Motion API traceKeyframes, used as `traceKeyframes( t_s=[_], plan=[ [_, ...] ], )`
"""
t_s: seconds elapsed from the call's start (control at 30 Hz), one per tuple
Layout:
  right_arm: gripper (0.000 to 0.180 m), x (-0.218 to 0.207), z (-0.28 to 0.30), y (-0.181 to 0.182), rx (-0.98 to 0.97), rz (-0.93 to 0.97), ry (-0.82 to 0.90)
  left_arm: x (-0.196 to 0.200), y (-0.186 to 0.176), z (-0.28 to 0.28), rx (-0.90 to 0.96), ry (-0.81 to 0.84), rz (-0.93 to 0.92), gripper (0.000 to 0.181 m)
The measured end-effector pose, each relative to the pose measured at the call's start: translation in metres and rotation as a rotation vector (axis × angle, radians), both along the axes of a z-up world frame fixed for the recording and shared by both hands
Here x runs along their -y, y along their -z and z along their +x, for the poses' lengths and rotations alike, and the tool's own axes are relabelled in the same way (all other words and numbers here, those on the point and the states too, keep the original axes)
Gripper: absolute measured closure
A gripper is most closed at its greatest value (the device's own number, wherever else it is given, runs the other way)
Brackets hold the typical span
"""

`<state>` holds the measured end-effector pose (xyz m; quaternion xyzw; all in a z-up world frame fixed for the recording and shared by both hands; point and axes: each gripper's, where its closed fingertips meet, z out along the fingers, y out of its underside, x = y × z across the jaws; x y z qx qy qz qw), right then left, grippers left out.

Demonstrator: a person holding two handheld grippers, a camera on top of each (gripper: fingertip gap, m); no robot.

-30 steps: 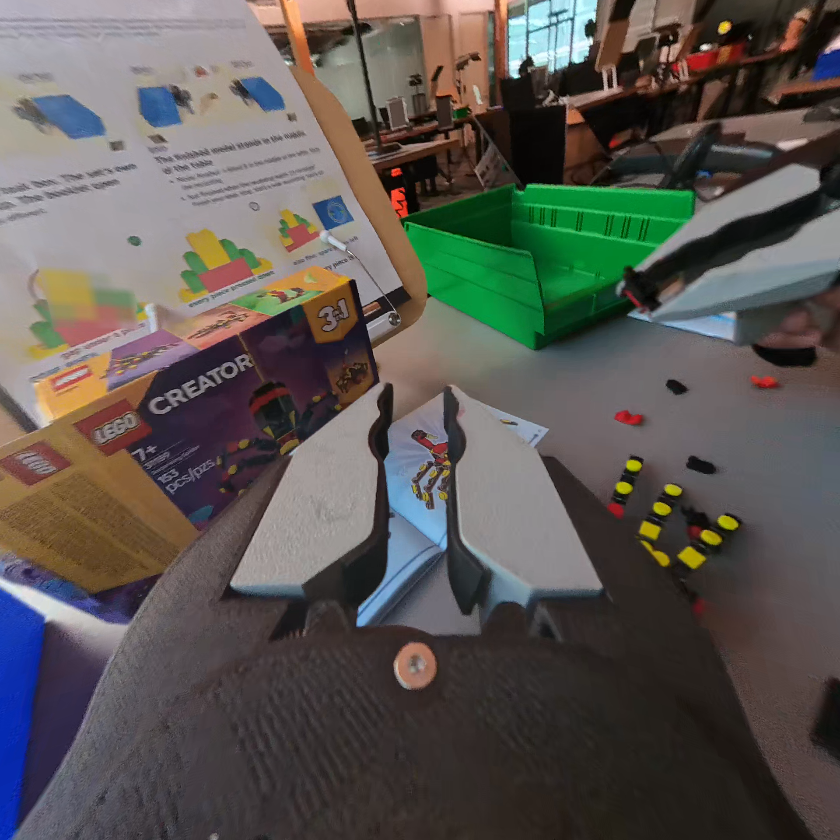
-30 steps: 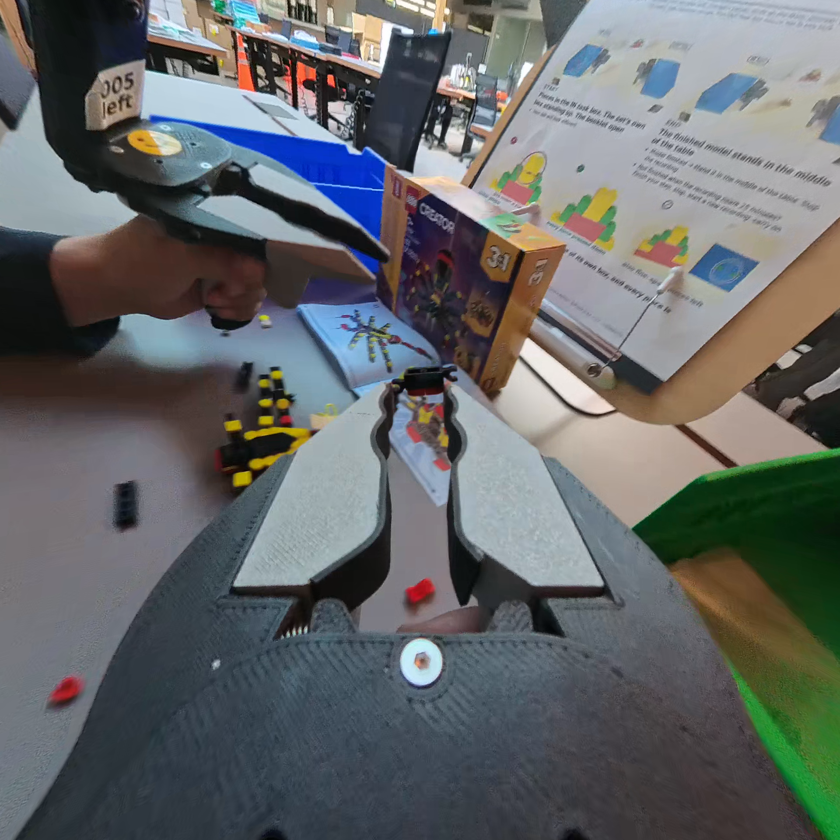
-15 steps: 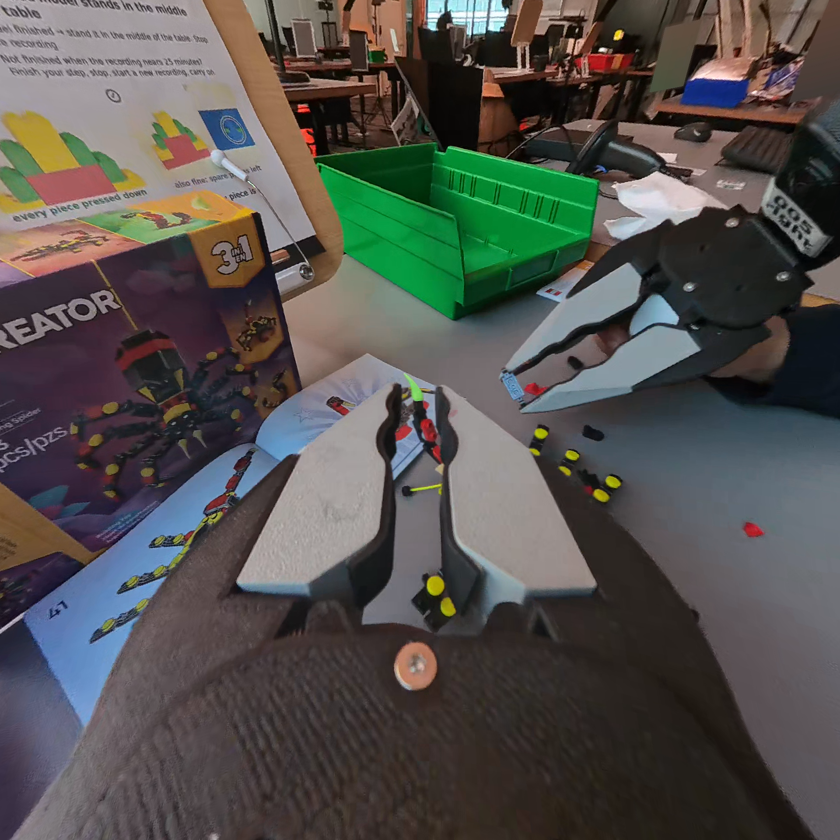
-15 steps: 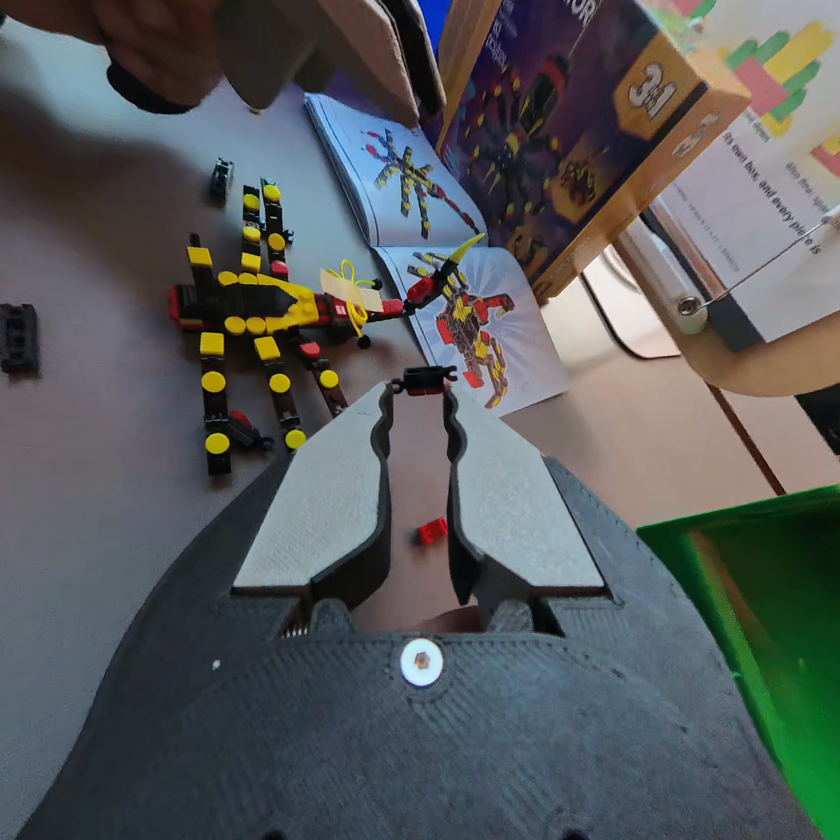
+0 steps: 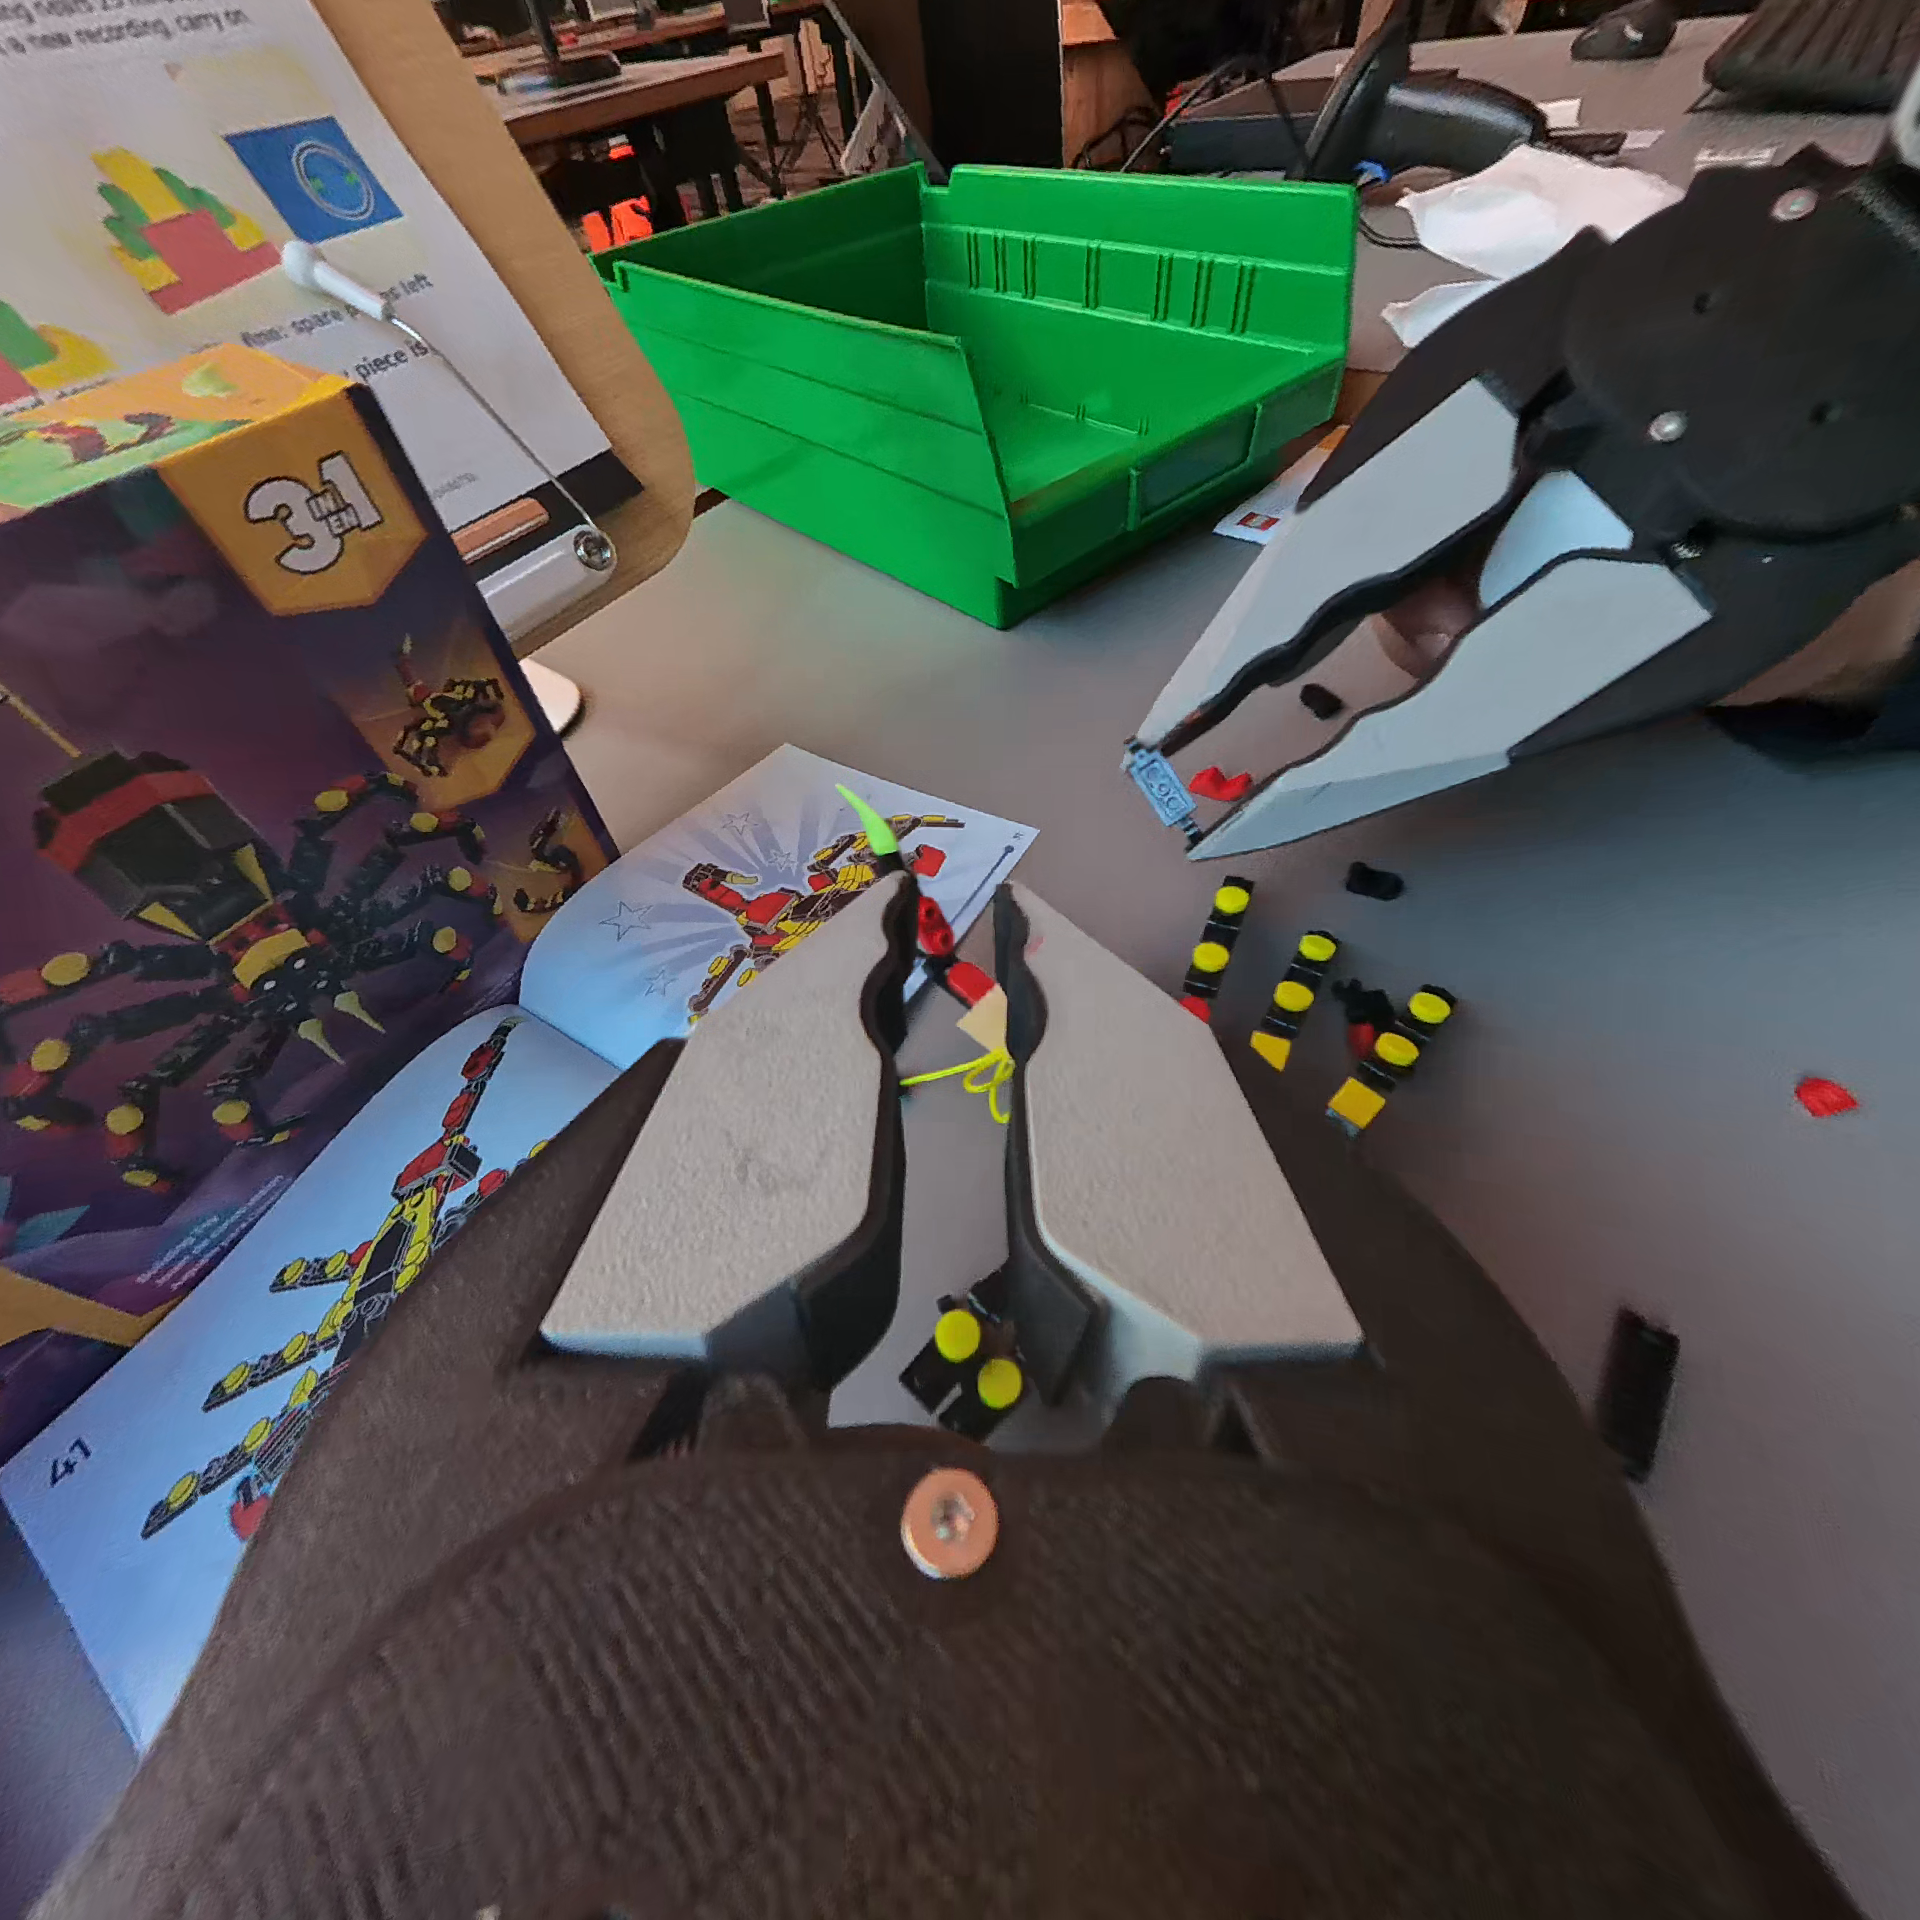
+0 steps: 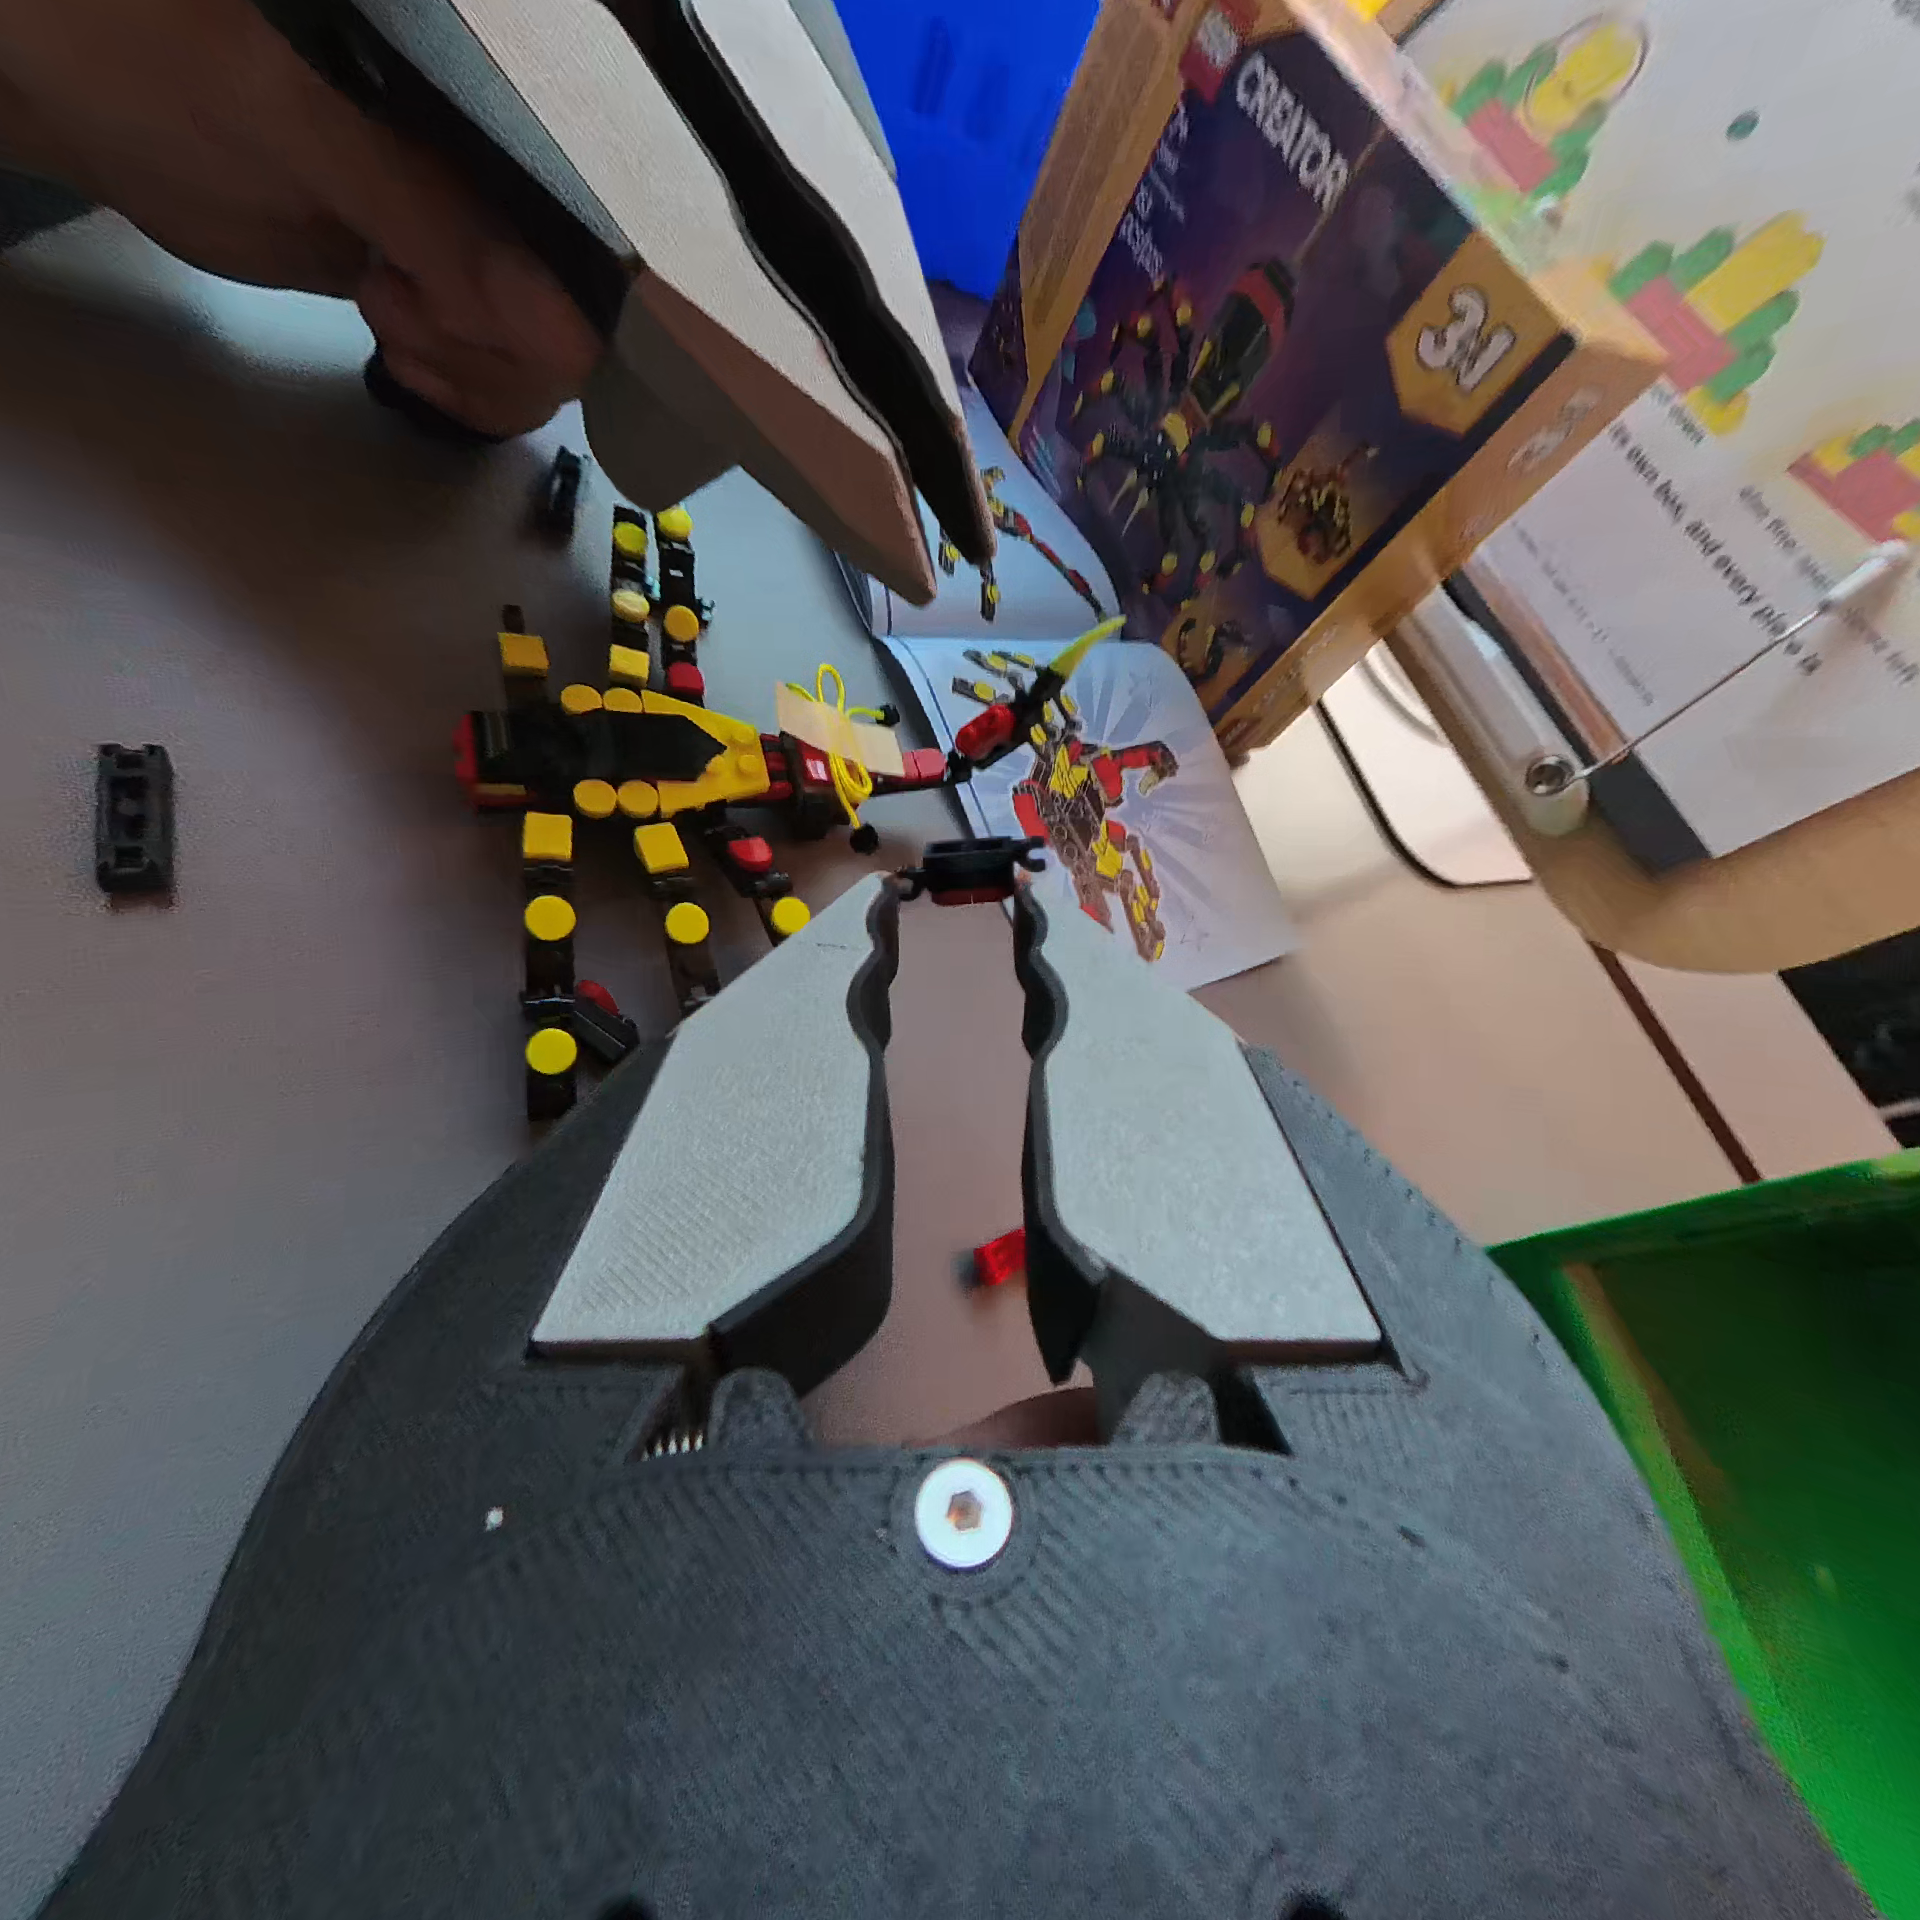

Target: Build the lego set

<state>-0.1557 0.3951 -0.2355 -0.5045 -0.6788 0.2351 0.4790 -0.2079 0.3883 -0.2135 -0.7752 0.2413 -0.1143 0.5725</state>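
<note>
Carrying a small black clip piece (image 6: pixel 971 871) clamped in my right gripper (image 6: pixel 961 896) toward the scorpion model (image 6: pixel 665 764). My left gripper (image 5: pixel 948 906) is hovering over the model's tail, fingers slightly apart; I am judging that seating needs bracing first

My table (image 5: pixel 790 665) is a plain grey surface; beside it, toward the green bin (image 5: pixel 997 416), lies a paler tan surface (image 6: pixel 1475 1049). Past the table's far edge I see an open workshop with rows of wooden desks (image 5: pixel 644 88) on dark legs. A tall dark panel (image 5: pixel 987 83) stands among them, and something orange-red (image 5: pixel 613 223) glows low near the floor. At the far right corner sit a dark keyboard (image 5: pixel 1808 57) and crumpled white paper (image 5: pixel 1507 208). A wooden stand (image 5: pixel 540 312) props a printed sheet at the far left. The light is even.
</note>
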Motion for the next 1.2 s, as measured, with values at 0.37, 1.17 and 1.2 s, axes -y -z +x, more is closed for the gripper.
traceKeyframes(
  t_s=[0.37,1.17,1.2],
  plan=[
    [0.161,0.036,-0.005,-0.032,-0.142,0.26,-0.104,0.023,-0.018,0.038,0.273,0.2,-0.083,0.154],
    [0.177,0.047,0.003,-0.058,-0.313,0.093,-0.162,0.034,-0.018,0.052,0.418,0.353,-0.165,0.176],
    [0.177,0.043,0.006,-0.064,-0.352,0.02,-0.162,0.034,-0.019,0.052,0.429,0.359,-0.164,0.176]
  ],
)
